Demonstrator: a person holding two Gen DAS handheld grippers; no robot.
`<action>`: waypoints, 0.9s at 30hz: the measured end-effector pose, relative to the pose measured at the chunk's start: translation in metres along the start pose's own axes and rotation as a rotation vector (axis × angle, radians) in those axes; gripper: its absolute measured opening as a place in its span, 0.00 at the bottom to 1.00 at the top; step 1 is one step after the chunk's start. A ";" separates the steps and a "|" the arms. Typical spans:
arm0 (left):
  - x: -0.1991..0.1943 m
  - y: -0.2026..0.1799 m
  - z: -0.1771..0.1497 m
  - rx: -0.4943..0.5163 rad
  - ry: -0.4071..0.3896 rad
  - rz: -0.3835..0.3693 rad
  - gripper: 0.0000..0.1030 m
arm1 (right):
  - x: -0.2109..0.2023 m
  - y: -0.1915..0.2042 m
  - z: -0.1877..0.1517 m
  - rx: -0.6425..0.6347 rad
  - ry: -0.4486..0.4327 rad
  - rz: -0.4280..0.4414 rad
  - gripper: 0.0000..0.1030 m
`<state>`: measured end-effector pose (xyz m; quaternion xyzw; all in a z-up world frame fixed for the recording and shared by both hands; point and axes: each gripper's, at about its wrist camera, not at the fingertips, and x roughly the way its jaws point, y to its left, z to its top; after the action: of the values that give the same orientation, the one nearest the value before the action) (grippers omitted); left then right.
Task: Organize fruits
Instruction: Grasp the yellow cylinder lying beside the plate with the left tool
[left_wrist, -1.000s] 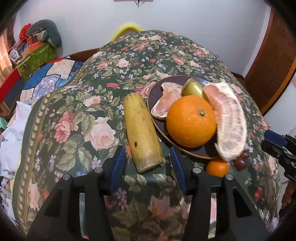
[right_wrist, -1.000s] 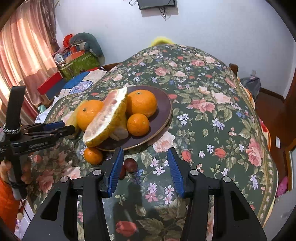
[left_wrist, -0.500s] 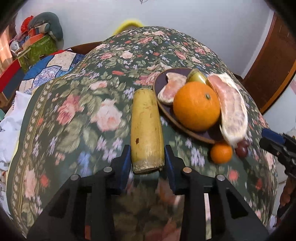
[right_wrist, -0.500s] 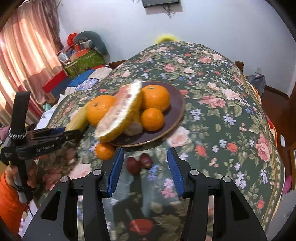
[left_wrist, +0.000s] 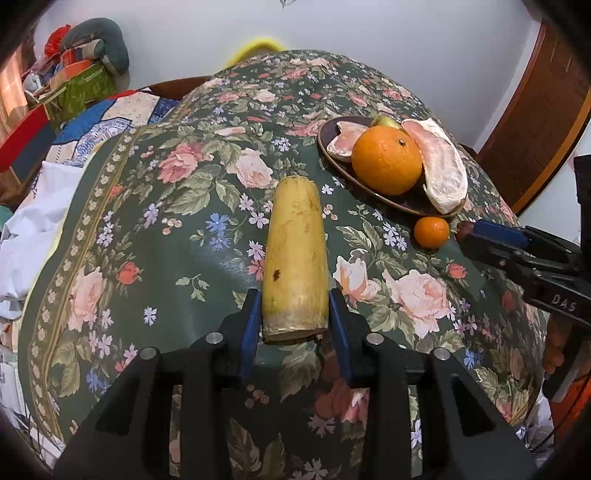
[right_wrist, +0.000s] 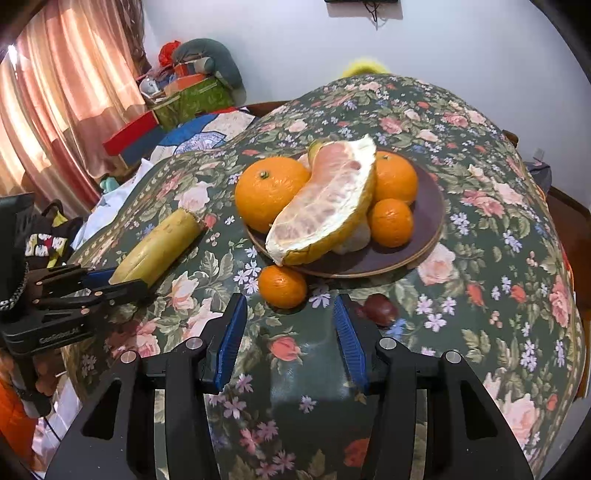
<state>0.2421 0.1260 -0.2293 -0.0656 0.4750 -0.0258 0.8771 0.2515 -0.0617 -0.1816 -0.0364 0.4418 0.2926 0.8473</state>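
My left gripper (left_wrist: 293, 314) is shut on the near end of a yellow cut banana piece (left_wrist: 295, 251), which also shows in the right wrist view (right_wrist: 159, 251). A dark plate (right_wrist: 432, 236) holds oranges (right_wrist: 271, 192) and a pomelo wedge (right_wrist: 325, 210). A small tangerine (right_wrist: 282, 286) lies on the cloth just ahead of my open right gripper (right_wrist: 290, 321). Two dark red fruits (right_wrist: 380, 308) lie beside the right finger.
The table wears a green floral cloth (left_wrist: 166, 221). Bedding, boxes and a curtain (right_wrist: 55, 92) crowd the left side. A wooden door (left_wrist: 535, 122) stands at the right. The right gripper shows at the right edge of the left wrist view (left_wrist: 517, 251).
My left gripper closed on the banana piece and drew it back from the plate. My right gripper shifted left, from the dark red fruits toward the small tangerine.
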 end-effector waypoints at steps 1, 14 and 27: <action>0.001 0.000 0.000 0.004 -0.001 0.002 0.37 | 0.003 0.001 0.001 0.000 0.003 -0.001 0.44; 0.014 -0.003 0.007 0.005 -0.054 0.030 0.38 | 0.028 0.011 0.006 0.005 0.036 0.019 0.44; -0.015 0.012 0.001 -0.041 -0.081 0.052 0.35 | 0.024 0.006 0.003 0.042 0.038 0.043 0.30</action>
<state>0.2340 0.1391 -0.2180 -0.0723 0.4409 0.0096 0.8946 0.2612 -0.0441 -0.1971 -0.0146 0.4645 0.3008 0.8328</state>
